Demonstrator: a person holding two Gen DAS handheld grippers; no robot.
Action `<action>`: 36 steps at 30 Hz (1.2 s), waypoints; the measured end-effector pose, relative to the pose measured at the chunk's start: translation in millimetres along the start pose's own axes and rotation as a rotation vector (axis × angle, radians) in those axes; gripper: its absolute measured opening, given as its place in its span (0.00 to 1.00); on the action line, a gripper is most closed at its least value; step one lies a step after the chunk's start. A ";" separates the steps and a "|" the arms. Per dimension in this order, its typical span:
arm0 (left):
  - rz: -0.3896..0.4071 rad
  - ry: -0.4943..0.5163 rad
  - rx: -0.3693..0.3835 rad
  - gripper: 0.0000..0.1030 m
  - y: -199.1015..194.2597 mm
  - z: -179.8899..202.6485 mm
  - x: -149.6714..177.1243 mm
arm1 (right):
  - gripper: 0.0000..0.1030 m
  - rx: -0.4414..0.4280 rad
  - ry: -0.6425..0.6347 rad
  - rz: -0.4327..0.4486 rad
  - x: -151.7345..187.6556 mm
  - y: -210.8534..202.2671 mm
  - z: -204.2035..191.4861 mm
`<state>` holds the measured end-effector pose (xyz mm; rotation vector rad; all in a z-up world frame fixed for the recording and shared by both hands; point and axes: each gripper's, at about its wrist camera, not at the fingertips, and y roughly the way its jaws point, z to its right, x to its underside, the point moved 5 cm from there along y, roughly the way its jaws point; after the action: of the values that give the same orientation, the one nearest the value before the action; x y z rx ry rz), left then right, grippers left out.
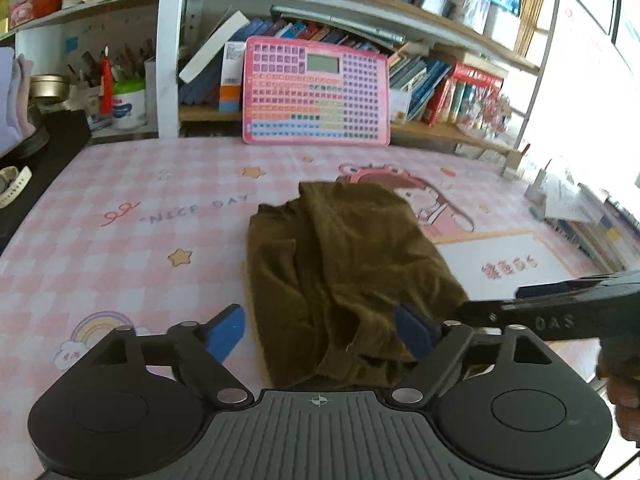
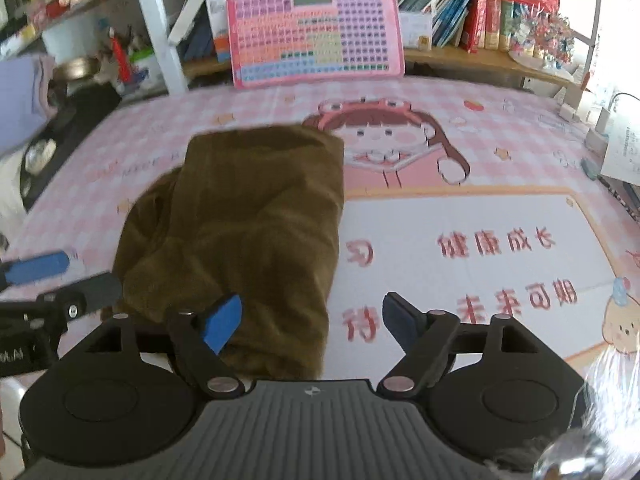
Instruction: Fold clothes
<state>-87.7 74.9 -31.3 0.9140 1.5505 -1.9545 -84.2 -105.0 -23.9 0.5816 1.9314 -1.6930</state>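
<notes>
An olive-brown garment lies folded in a rough bundle on the pink checked desk mat. My left gripper is open, its blue fingers either side of the garment's near edge, holding nothing. The right gripper's black body shows in the left wrist view at the garment's right edge. In the right wrist view the garment lies left of centre. My right gripper is open over its near right corner, left finger above the cloth, right finger over the mat. The left gripper's blue finger shows at far left.
A pink keyboard toy leans against the bookshelf at the back of the desk. Jars and pens stand at back left, a black object with a watch at left, papers and boxes at right.
</notes>
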 end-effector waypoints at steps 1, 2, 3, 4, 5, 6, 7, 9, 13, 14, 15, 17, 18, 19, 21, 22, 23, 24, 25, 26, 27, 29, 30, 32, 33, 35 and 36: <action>-0.014 0.005 -0.007 0.89 0.7 0.9 1.9 | 0.76 -0.003 0.001 -0.016 3.6 0.5 0.4; -0.027 0.009 -0.011 0.92 1.6 1.8 4.0 | 0.77 -0.006 0.002 -0.033 7.2 0.9 0.8; -0.040 0.012 -0.013 0.92 2.1 2.4 6.9 | 0.78 -0.008 0.003 -0.049 10.9 1.4 1.2; -0.048 0.012 -0.017 0.92 2.4 2.4 9.5 | 0.79 -0.008 0.005 -0.065 14.5 1.8 1.5; -0.055 0.007 -0.019 0.93 2.8 1.8 11.7 | 0.79 -0.008 0.006 -0.081 18.1 2.3 1.8; -0.063 0.001 -0.018 0.93 3.3 0.7 14.0 | 0.80 -0.009 0.007 -0.092 20.5 2.4 2.2; -0.071 -0.006 -0.019 0.93 3.8 -0.2 15.8 | 0.81 -0.010 0.007 -0.103 23.0 2.6 2.5; -0.086 -0.018 -0.021 0.94 4.6 -2.1 19.1 | 0.82 -0.015 0.008 -0.118 26.1 2.5 2.7; -0.106 -0.034 -0.013 0.94 4.3 -4.3 23.4 | 0.82 -0.015 0.012 -0.129 30.0 -0.2 3.9; -0.108 -0.036 -0.006 0.94 3.8 -5.3 22.5 | 0.82 -0.009 0.017 -0.101 27.5 -5.5 5.0; -0.106 -0.044 0.004 0.94 3.1 -7.3 20.5 | 0.82 -0.018 0.028 -0.061 22.3 -12.1 7.1; -0.101 -0.091 0.034 0.94 3.5 -15.7 13.3 | 0.83 -0.049 0.075 -0.016 12.8 -18.1 15.2; -0.104 -0.120 0.052 0.94 6.2 -20.8 9.3 | 0.84 -0.064 0.105 -0.002 8.0 -19.2 20.1; -0.110 -0.150 0.070 0.94 10.5 -26.3 5.2 | 0.84 -0.080 0.145 -0.006 4.1 -16.2 26.6; -0.115 -0.202 0.087 0.94 21.3 -37.6 -3.3 | 0.84 -0.102 0.255 -0.017 -2.9 -5.0 42.2; -0.115 -0.221 0.088 0.94 26.8 -42.2 -7.0 | 0.82 -0.119 0.293 -0.025 -5.1 1.5 46.2; -0.117 -0.241 0.096 0.94 32.3 -46.7 -10.8 | 0.81 -0.136 0.331 -0.034 -7.3 7.9 50.2; -0.124 -0.263 0.117 0.94 38.1 -49.9 -14.0 | 0.81 -0.154 0.368 -0.042 -9.6 14.3 54.2; -0.134 -0.286 0.144 0.94 44.0 -52.5 -16.6 | 0.79 -0.171 0.406 -0.051 -11.9 20.7 58.2; -0.146 -0.307 0.165 0.94 49.8 -54.2 -18.0 | 0.75 -0.191 0.441 -0.067 -12.5 26.7 59.8; -0.159 -0.325 0.181 0.93 55.3 -55.2 -18.4 | 0.73 -0.210 0.475 -0.084 -13.2 32.6 61.4; -0.183 -0.344 0.192 0.93 65.4 -55.7 -17.8 | 0.72 -0.243 0.521 -0.112 -14.2 41.8 61.5; -0.192 -0.348 0.192 0.92 69.3 -55.4 -16.9 | 0.72 -0.256 0.534 -0.124 -14.5 45.2 60.2; -0.209 -0.358 0.195 0.92 75.7 -54.4 -14.9 | 0.72 -0.283 0.548 -0.147 -14.8 51.3 56.4; -0.215 -0.363 0.205 0.91 78.3 -53.5 -14.0 | 0.72 -0.296 0.549 -0.159 -14.8 54.0 54.0; -0.229 -0.370 0.227 0.91 82.7 -52.0 -12.4 | 0.68 -0.313 0.551 -0.173 -13.4 57.7 50.3; -0.238 -0.372 0.231 0.91 85.2 -51.2 -11.3 | 0.68 -0.318 0.551 -0.177 -12.8 59.1 48.6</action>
<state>-8.3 103.4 -85.0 0.4240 1.2828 -2.3486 -33.3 -145.1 -66.5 0.8343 2.6449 -1.3659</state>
